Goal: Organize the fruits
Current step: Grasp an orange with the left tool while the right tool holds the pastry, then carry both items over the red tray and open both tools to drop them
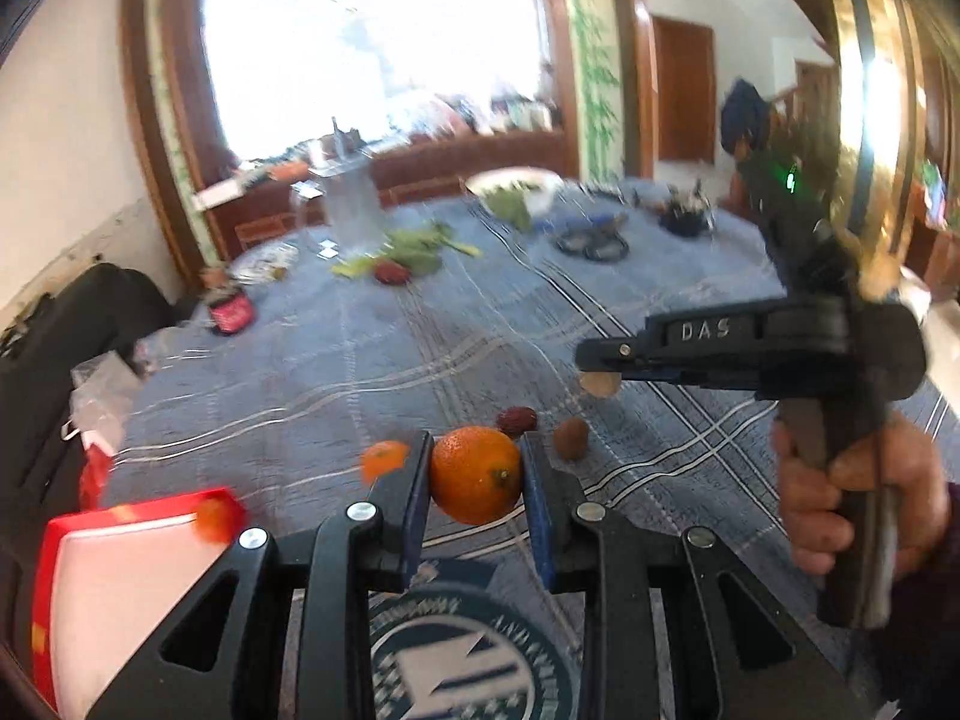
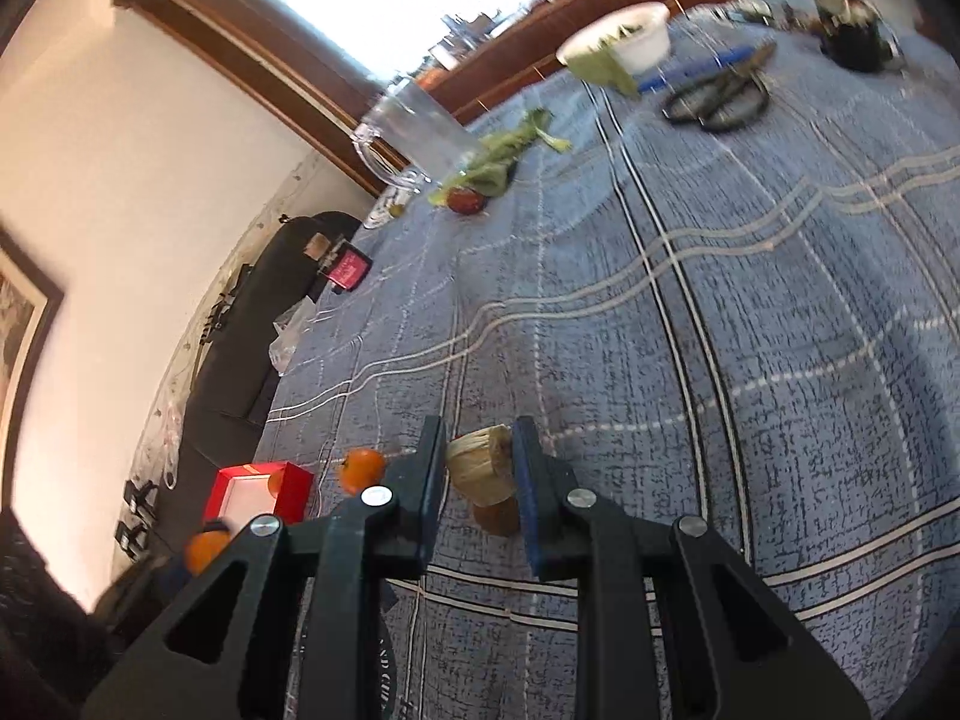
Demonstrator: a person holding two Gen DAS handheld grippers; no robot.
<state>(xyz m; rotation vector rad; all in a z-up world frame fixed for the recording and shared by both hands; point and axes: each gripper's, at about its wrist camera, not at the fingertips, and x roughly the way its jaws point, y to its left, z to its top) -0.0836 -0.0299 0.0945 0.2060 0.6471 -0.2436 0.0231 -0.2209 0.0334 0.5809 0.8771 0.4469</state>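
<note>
From the left wrist we look forward along the left gripper point(image 1: 477, 483), level and close above the blue checked tablecloth point(image 1: 336, 360), facing the bright window point(image 1: 360, 30) far ahead. The right gripper point(image 1: 600, 375) appears ahead to its right. From the right wrist we look along the right gripper point(image 2: 480, 471), rolled sideways, close over the same cloth. Both views share the red box point(image 1: 138, 534) to the left and the white bowl point(image 2: 624, 36) far ahead.

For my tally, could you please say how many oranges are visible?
3 oranges: one in the left tongs, one on the cloth beside them, one at the red box. More may be hidden.
</note>
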